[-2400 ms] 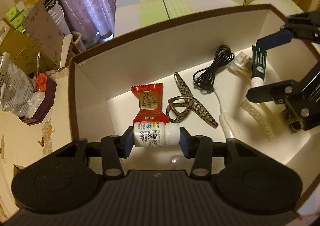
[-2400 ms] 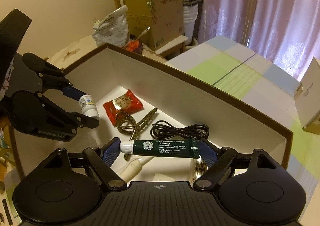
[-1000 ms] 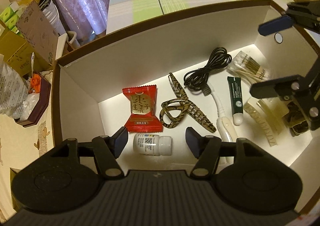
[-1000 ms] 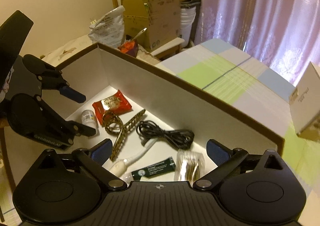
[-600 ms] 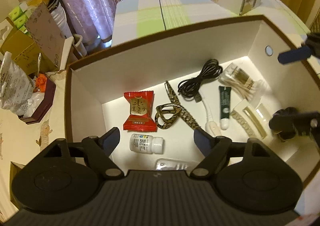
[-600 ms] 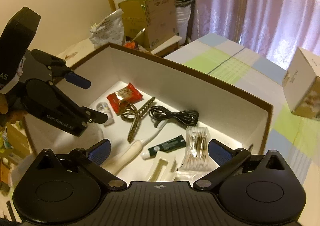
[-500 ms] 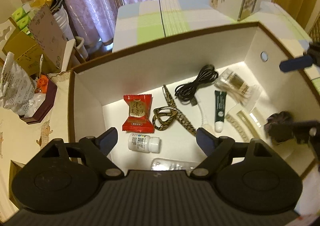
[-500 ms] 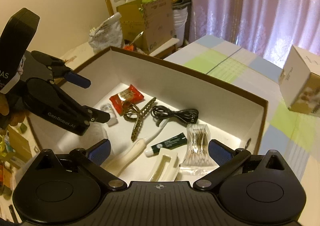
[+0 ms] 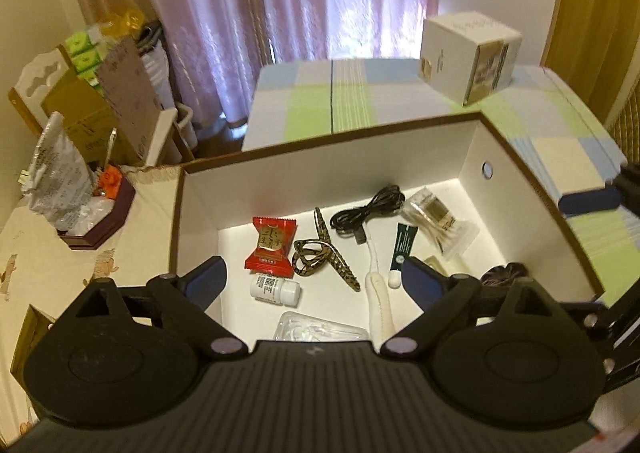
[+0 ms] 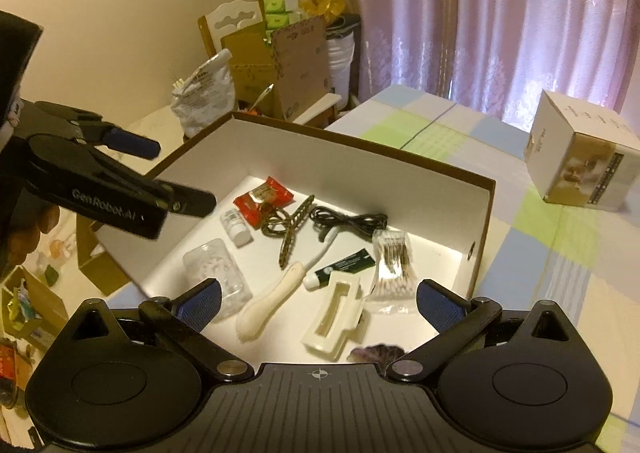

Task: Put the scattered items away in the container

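Now both my left gripper and right gripper hang wide open and empty above the box; ahead of my left fingers the pill bottle could roll if nudged.

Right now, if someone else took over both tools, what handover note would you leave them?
Left tool: open, holding nothing, above the near end of the box.
Right tool: open, holding nothing, above the box's other end.
In the box: pill bottle, red snack packet, patterned hair clip, black cable, green tube, cotton swabs, cream hair clip, white handled tool, clear plastic case and a dark scrunchie.
Done: everything seen so far lies inside.
Left: no loose item shows on the checked tablecloth; only a cardboard carton stands there. Check outside these views.
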### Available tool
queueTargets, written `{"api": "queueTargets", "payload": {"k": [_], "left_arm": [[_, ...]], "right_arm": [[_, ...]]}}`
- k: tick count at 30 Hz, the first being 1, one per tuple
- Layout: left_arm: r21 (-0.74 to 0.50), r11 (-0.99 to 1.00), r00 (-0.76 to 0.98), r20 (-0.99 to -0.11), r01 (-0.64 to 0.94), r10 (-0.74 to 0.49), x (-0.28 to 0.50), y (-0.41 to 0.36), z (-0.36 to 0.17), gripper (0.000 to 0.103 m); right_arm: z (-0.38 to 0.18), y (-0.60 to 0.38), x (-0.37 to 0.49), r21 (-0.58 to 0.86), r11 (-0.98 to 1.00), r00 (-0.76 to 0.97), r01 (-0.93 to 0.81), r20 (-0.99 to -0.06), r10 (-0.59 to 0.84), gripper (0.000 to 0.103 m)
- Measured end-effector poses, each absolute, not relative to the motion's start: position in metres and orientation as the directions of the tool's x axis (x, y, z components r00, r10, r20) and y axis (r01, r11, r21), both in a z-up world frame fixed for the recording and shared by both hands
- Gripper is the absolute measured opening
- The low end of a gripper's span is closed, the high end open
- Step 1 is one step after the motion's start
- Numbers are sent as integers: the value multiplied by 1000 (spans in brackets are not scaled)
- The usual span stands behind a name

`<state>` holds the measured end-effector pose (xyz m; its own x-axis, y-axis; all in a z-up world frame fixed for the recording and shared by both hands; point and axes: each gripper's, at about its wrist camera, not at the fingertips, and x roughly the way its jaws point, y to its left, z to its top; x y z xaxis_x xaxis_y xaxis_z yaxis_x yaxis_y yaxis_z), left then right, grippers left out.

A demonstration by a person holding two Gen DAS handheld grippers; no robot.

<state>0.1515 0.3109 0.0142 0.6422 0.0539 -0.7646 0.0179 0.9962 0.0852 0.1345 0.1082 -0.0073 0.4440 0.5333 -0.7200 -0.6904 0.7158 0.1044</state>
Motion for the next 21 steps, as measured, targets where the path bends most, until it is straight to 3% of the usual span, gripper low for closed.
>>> {"api": "queueTargets", "payload": {"k": [15, 21], "left_arm": [[84, 992, 715, -688, -94, 126, 80, 277, 43, 102], [67, 992, 707, -696, -109, 124, 59, 255, 43, 102]], "right_arm": [[11, 71, 85, 89, 730, 491, -678, -685, 539, 101], [14, 52, 72, 96, 741, 499, -665, -680, 537, 101]]}}
